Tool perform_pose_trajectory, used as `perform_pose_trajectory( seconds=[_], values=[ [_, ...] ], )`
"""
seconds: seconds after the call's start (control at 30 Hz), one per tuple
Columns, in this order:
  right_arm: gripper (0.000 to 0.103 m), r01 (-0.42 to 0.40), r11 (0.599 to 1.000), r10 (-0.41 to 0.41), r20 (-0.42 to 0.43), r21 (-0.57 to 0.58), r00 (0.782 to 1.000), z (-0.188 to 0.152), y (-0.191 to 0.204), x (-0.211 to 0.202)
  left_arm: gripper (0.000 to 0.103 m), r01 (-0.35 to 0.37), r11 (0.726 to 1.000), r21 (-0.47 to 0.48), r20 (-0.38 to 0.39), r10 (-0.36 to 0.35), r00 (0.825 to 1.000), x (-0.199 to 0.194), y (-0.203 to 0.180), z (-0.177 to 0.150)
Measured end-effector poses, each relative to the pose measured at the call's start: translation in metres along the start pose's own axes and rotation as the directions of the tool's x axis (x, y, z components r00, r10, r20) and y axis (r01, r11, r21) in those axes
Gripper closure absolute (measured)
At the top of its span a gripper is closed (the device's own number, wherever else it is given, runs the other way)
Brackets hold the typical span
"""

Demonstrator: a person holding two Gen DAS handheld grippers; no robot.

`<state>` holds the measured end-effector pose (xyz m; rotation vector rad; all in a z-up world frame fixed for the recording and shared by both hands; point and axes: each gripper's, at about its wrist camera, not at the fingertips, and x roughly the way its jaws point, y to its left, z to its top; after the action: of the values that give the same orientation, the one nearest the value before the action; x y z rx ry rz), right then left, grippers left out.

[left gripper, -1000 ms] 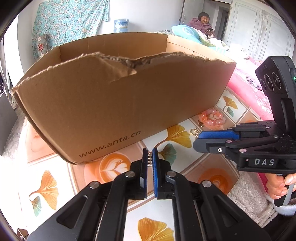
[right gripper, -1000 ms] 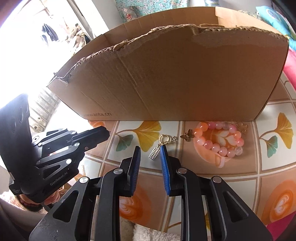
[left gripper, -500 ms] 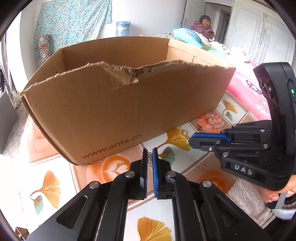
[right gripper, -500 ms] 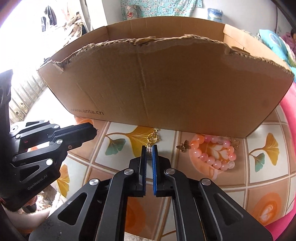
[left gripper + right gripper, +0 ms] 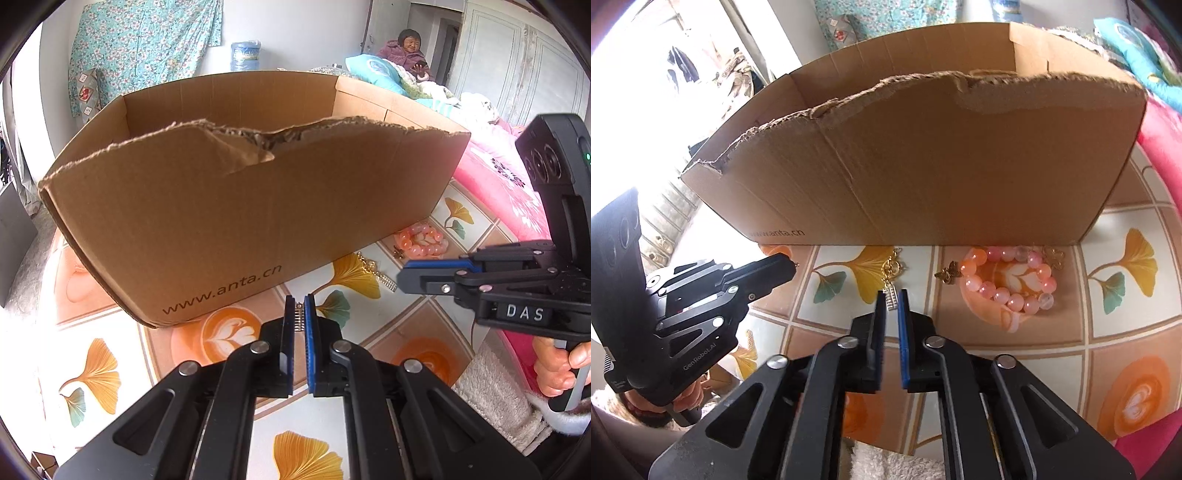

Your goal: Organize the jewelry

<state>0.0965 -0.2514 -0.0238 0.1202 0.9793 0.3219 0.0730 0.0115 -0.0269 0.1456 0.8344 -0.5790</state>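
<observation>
A: Though the cardboard box (image 5: 942, 158) takes up most of both views, can you tell whether anything lies in it?

B: No. Only its near wall, with a torn top edge, and part of the far inner wall show; the floor of the box is hidden. So I cannot say how much jewelry is already sorted.

A: What is left outside, then?

B: On the tiled surface (image 5: 1108, 332), just in front of the box toward its right end, lies a pink bead bracelet (image 5: 1008, 280) with small gold butterfly charms beside it. Left of that is a gold chain (image 5: 892, 266) ending in a little silver pendant.

A: And the tools?

B: The right tool (image 5: 892, 306) is nearly closed on that pendant, the chain trailing away toward the box. The left tool (image 5: 299, 317) sits nearer the box's left end, its jaws almost together, pinching a small silver comb-like piece.

A: Your judgement on progress?

B: Mid-task, I think: two pieces gripped and not yet in the box, the bracelet untouched.
</observation>
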Motion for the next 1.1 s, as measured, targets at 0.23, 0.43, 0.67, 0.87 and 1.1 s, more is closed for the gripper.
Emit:
perform_pose_trajectory(
  seconds=[0.23,0.43,0.67,0.87,1.1],
  values=[
    [0.088,0.102,0.981,-0.103,-0.001,-0.162,0.995,0.013,0.029,0.028,0.099,-0.006,1.0,-0.005,-0.004,0.006,1.0,0.0,0.001,0.001],
    [0.098,0.051,0.995,-0.054,-0.027,-0.088,0.998,0.008,0.024,0.014,0.099,-0.007,1.0,-0.007,0.0,0.007,1.0,0.0,0.0,0.001],
    [0.098,-0.057,0.998,0.056,0.021,0.032,0.998,0.012,0.003,-0.015,0.099,-0.008,1.0,-0.003,0.001,0.008,1.0,0.001,0.0,0.002],
    [0.098,-0.164,0.982,0.156,0.086,0.097,0.984,0.026,-0.016,-0.039,0.099,-0.001,1.0,0.0,0.024,0.001,1.0,-0.007,-0.002,0.004],
    [0.098,-0.235,0.971,0.223,0.185,0.048,0.957,0.037,-0.027,-0.078,0.099,0.061,0.998,0.031,0.109,-0.064,0.992,-0.05,-0.011,0.02]
  ],
)
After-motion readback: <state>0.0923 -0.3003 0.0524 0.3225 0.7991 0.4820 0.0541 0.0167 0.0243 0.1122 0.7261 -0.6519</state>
